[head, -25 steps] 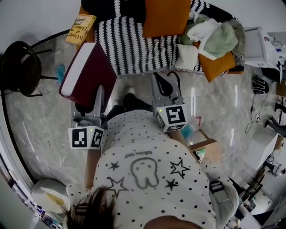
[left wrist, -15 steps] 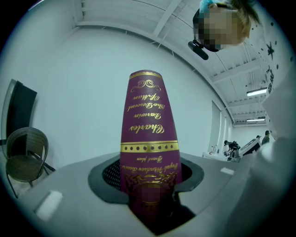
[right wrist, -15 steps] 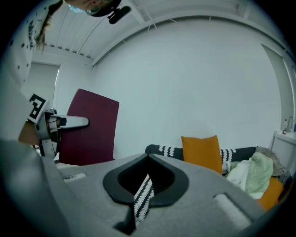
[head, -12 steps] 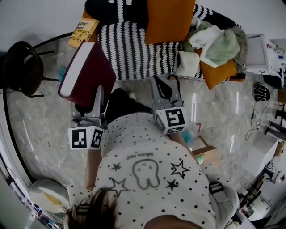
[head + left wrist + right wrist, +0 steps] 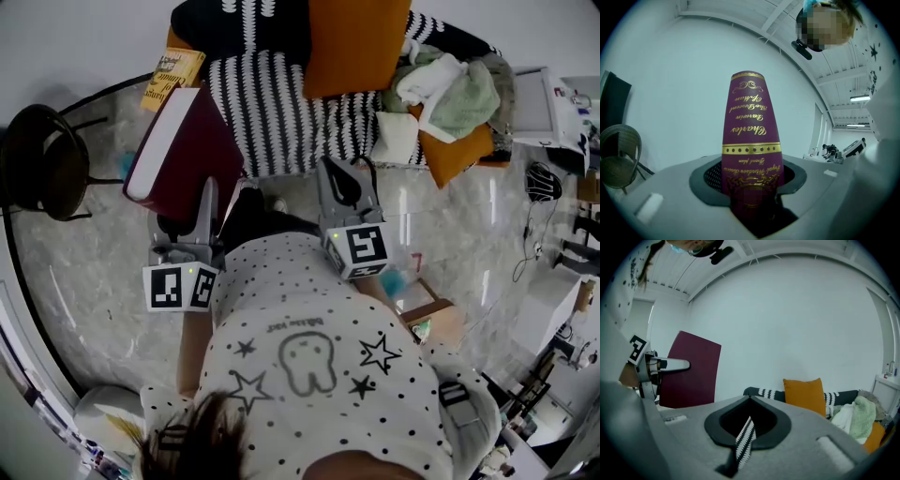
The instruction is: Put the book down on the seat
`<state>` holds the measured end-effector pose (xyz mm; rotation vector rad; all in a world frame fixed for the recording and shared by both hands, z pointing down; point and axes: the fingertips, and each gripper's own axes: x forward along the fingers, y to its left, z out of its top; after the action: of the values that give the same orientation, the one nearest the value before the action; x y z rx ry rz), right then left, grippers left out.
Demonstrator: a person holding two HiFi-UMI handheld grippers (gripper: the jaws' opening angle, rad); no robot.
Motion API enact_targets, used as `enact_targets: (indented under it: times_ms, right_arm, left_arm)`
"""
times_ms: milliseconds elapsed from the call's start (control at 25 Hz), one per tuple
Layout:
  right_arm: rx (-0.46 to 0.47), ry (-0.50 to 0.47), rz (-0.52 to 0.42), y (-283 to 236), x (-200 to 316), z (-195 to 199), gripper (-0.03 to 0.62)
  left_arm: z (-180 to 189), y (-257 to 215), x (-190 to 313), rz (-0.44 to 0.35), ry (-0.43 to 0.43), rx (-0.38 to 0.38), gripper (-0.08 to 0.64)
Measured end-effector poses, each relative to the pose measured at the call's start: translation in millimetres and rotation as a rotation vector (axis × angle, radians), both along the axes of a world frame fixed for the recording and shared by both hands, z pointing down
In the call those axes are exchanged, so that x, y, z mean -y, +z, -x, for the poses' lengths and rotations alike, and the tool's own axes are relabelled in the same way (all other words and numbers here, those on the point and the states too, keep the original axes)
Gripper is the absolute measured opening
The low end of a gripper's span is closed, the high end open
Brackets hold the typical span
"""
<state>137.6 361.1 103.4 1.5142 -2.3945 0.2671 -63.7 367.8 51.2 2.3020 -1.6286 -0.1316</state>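
Left gripper (image 5: 207,193) is clamped on a thick maroon hardback book (image 5: 183,155). The jaws stand partway apart, with the book's lower end filling the gap. In the left gripper view the spine (image 5: 750,136) with gold lettering rises straight up out of the jaws and faces the camera. In the head view the book is tilted and held in the air, white page edge to the picture's left, cover to the right. It reaches up and away from the gripper toward the seat (image 5: 281,112).

The book is not on the seat. It hangs over the marble floor (image 5: 84,272) at the seat's front-left corner, its far edge overlapping the black-and-white striped throw (image 5: 765,393) in the picture. Can't tell if they touch.

Right gripper (image 5: 339,176) is empty, with the jaws nearly together and only a thin slit that shows the throw behind it. It points at the seat front, to the right of the book and apart from it. The right gripper view shows the book's cover off to the left with the left jaw across it.

On the seat are an orange cushion (image 5: 354,42), a pile of pale cloths (image 5: 448,80) at the right end and a yellow paperback (image 5: 171,73) at the left end, just beyond the held book. A black round chair (image 5: 42,164) stands on the floor, left of the book.
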Motion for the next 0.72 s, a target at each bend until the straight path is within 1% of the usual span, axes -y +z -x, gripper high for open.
enact_targets:
  times_ms: [120, 200, 440, 720]
  right_arm:
    - [-0.001, 0.015, 0.001, -1.1, 25.7, 22.5, 0.002]
    - [-0.002, 0.028, -0.004, -0.1, 37.2, 30.8, 0.002]
    - [0.004, 0.066, -0.006, -3.2, 41.1, 24.8, 0.002]
    - [0.005, 0.079, 0.0, -8.8, 42.9, 21.7, 0.002]
  left_arm:
    - [17.0, 1.1, 28.4, 0.006, 0.034, -0.004, 0.227]
    - [24.0, 2.5, 41.4, 0.007, 0.05, -0.005, 0.227]
    - [19.4, -2.4, 48.5, -0.002, 0.079, 0.0, 0.227]
    - [16.0, -9.3, 51.2, 0.001, 0.092, 0.006, 0.227]
